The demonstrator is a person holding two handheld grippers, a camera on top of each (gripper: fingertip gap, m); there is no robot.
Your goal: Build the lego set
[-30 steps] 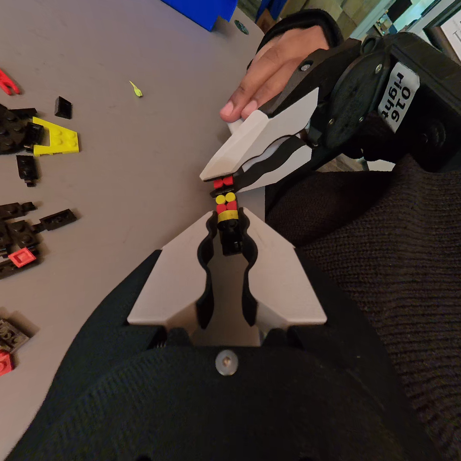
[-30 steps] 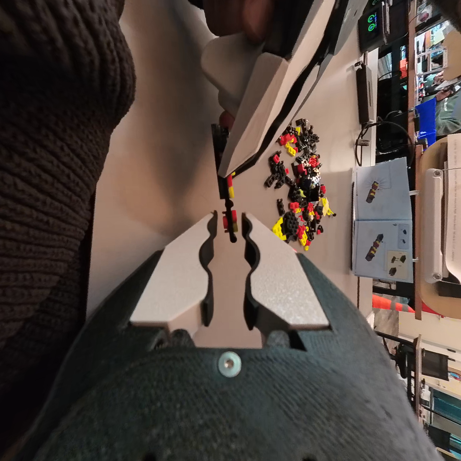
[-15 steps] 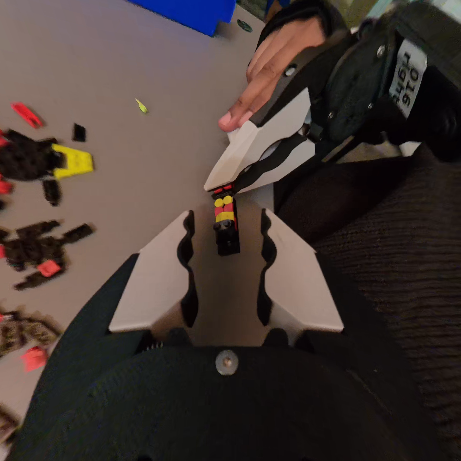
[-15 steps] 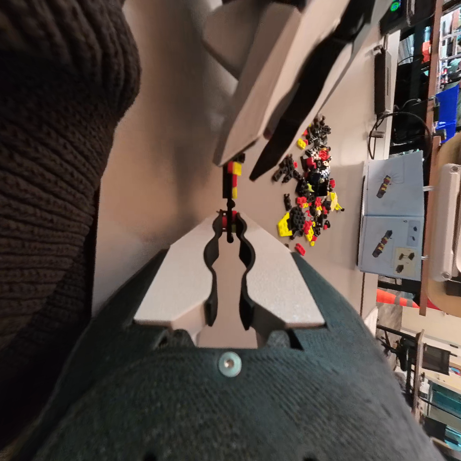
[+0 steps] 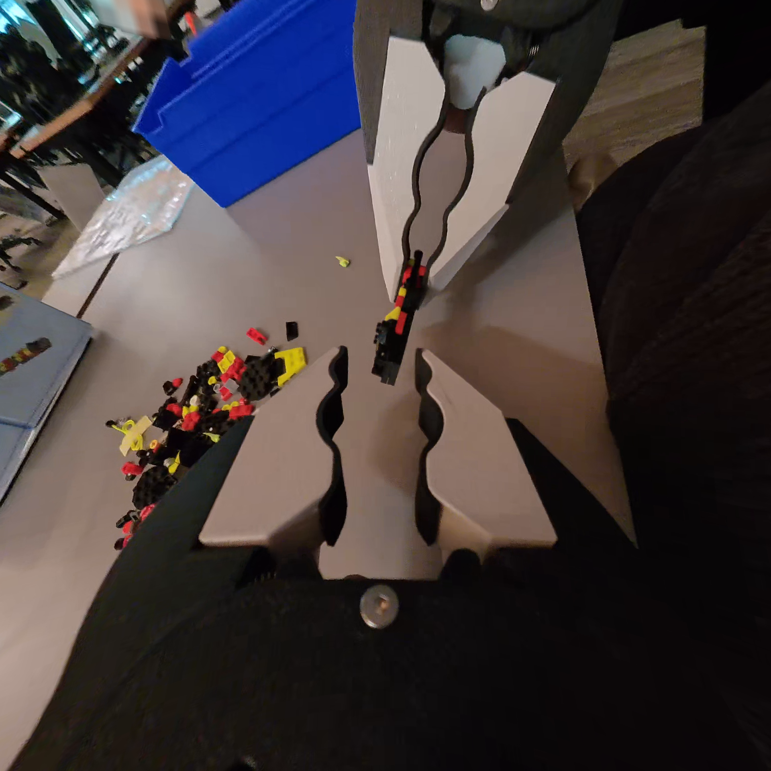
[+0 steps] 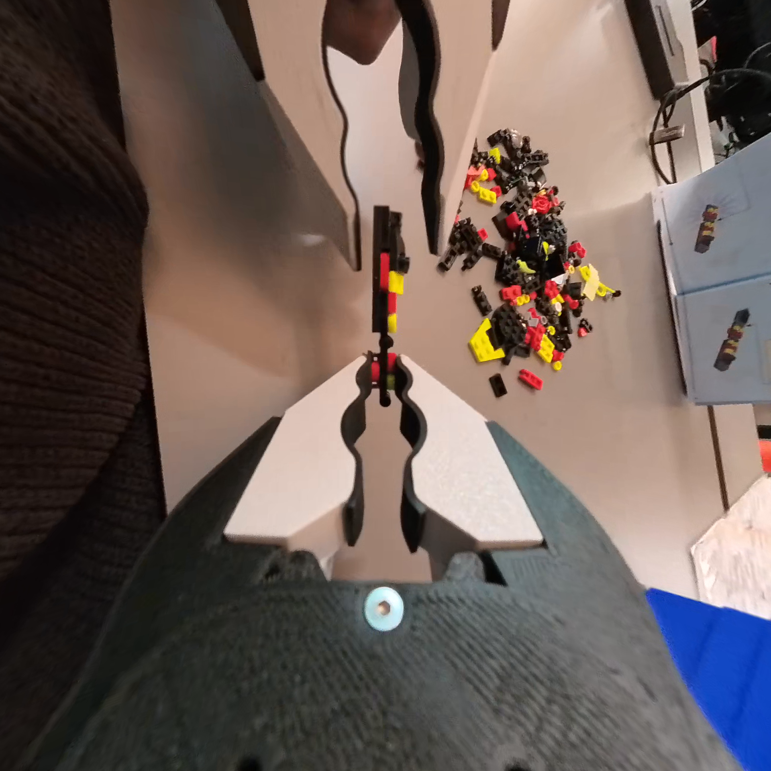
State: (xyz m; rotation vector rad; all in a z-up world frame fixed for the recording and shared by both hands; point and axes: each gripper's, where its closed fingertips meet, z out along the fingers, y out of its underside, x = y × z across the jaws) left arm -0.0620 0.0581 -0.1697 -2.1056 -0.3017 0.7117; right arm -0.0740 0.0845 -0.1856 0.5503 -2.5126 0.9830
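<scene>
Left wrist view, model: lego assembly point(image 5: 394, 325), a thin strip of black, red and yellow pieces, hangs above the table point(image 5: 233, 267), its upper end inside the tips of the right gripper point(image 5: 413, 271).
Left wrist view, left gripper point(image 5: 379, 363): its jaws stand apart and hold nothing; the free black end of the strip lies between the tips without touching them.
Left wrist view, surroundings: loose lego pieces point(image 5: 200, 413) lie in a heap to the left, near a blue bin point(image 5: 254, 104), a clear plastic bag point(image 5: 133, 208) and an instruction booklet point(image 5: 29, 375).
Right wrist view, right gripper point(image 6: 381, 369): its jaws are closed on the red end of the strip, which points forward away from the camera.
Right wrist view, pose: the left gripper comes from the opposite side, tips pointing toward the right one, so the two stand nose to nose.
Handling: the strip looks light and stiff but probably fragile at its joints; bending may snap it.
Grip place: the bare black end seems the best hold, pressed on its flat sides.
</scene>
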